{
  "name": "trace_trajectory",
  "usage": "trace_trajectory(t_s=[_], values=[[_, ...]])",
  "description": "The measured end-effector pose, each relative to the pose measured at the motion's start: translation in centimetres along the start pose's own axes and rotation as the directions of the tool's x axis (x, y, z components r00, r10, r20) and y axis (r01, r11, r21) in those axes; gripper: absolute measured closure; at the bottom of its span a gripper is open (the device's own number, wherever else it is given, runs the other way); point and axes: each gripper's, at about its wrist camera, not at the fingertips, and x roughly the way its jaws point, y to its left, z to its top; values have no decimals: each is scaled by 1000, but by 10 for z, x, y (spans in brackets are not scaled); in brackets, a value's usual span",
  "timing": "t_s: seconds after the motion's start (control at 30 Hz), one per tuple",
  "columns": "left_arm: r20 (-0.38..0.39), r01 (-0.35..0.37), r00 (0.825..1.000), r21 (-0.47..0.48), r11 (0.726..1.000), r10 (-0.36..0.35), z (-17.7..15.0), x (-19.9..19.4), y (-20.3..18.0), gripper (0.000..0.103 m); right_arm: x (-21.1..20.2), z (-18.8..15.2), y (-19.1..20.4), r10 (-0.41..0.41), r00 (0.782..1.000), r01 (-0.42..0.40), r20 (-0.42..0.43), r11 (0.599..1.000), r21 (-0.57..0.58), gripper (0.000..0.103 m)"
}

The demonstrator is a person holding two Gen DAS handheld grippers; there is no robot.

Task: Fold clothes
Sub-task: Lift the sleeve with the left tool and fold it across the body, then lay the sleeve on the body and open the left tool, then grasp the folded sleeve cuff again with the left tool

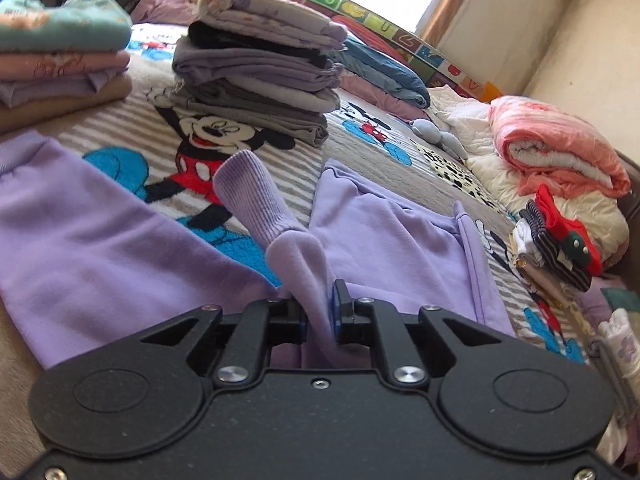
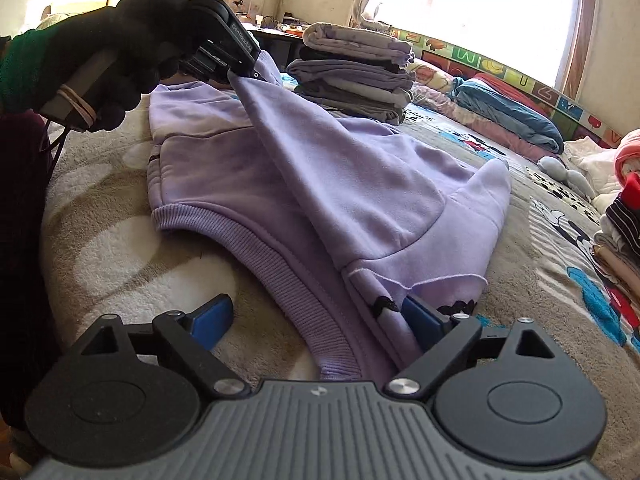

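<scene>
Lilac sweatshirt [image 2: 320, 184] lies spread on the Mickey Mouse blanket [image 1: 360, 136], hem toward the right gripper [image 2: 316, 320]. Left gripper [image 1: 320, 312] is pinching a sleeve [image 1: 280, 240], cuff sticking up past the pads. Right gripper's jaws stand wide apart over the ribbed hem [image 2: 248, 236], gripping nothing. Folded clothes stack [image 1: 260, 76] sits behind the sweatshirt.

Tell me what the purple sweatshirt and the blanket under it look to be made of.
Purple sweatshirt: a soft matte knit, probably cotton fleece, with a ribbed hem; the turned-up sleeve shows a fuzzy inside. Blanket: thick plush, likely synthetic fleece, with a tufted, nubbly pile and printed cartoon mice.
</scene>
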Motion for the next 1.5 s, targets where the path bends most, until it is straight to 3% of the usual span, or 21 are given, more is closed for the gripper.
trace_trajectory(t_s=[0.2, 0.3, 0.37, 0.4, 0.43, 0.5, 0.53, 0.6, 0.67, 0.7, 0.77, 0.87, 0.93, 1.07, 1.2, 1.37, 1.5], values=[[4, -7, 1000, -215, 977, 7, 2, 12, 34, 60, 2, 1, -3, 20, 1000, -20, 10, 1000, 7, 7], [23, -2, 1000, -297, 955, 9, 7, 13, 48, 60, 1, 1, -3, 32, 999, -32, 15, 999, 13, 6], [53, 7, 999, -287, 958, 8, 12, 8, 49, 67, 0, 0, -3, 39, 999, -39, 18, 999, 17, 6], [70, 12, 998, -278, 961, 8, 14, 5, 48, 91, 0, 0, -3, 42, 999, -42, 20, 999, 20, 5], [124, 44, 992, -261, 964, -11, 16, -4, 47, 91, 0, 0, -3, 44, 999, -45, 21, 999, 21, 5], [292, 173, 950, -197, 965, -111, 15, -27, 42, 90, 0, -1, -4, 48, 999, -48, 22, 999, 23, 4], [297, 157, 950, -178, 972, -99, 14, -27, 40, 90, 0, -1, -4, 49, 999, -50, 22, 998, 25, 4], [235, 52, 972, -164, 985, -12, 12, -17, 41, 90, 1, 0, -5, 52, 998, -52, 21, 998, 26, 4], [133, -97, 984, -163, 982, 119, 7, -2, 44, 77, 1, 0, -5, 56, 998, -56, 19, 998, 30, 3], [144, -141, 975, -173, 975, 167, 4, -2, 45, 72, 1, 0, -5, 58, 998, -58, 18, 998, 31, 2], [195, -203, 952, -181, 962, 237, 5, -12, 44, 72, 1, 0, -5, 58, 998, -58, 16, 998, 30, 2], [264, -273, 919, -110, 956, 292, 7, -25, 33, 72, 0, 1, -4, 57, 998, -57, 14, 998, 31, 2], [282, -255, 922, -68, 965, 264, 7, -30, 25, 72, 0, 2, -4, 58, 998, -59, 11, 998, 29, 2], [232, -157, 962, 25, 987, 147, 7, -19, -4, 72, 1, 5, -4, 62, 998, -62, -1, 998, 32, 1], [160, -32, 987, 187, 982, 2, 0, -3, -59, 72, 2, 7, -5, 77, 997, -76, -10, 996, 40, 0], [60, 68, 993, 407, 911, -101, -4, 33, -144, 72, 2, 8, -10, 111, 994, -110, -7, 991, 73, 0], [-36, 129, 991, 550, 825, -130, -3, 78, -208, 72, 2, 8, -13, 131, 991, -131, -2, 987, 96, 0]])
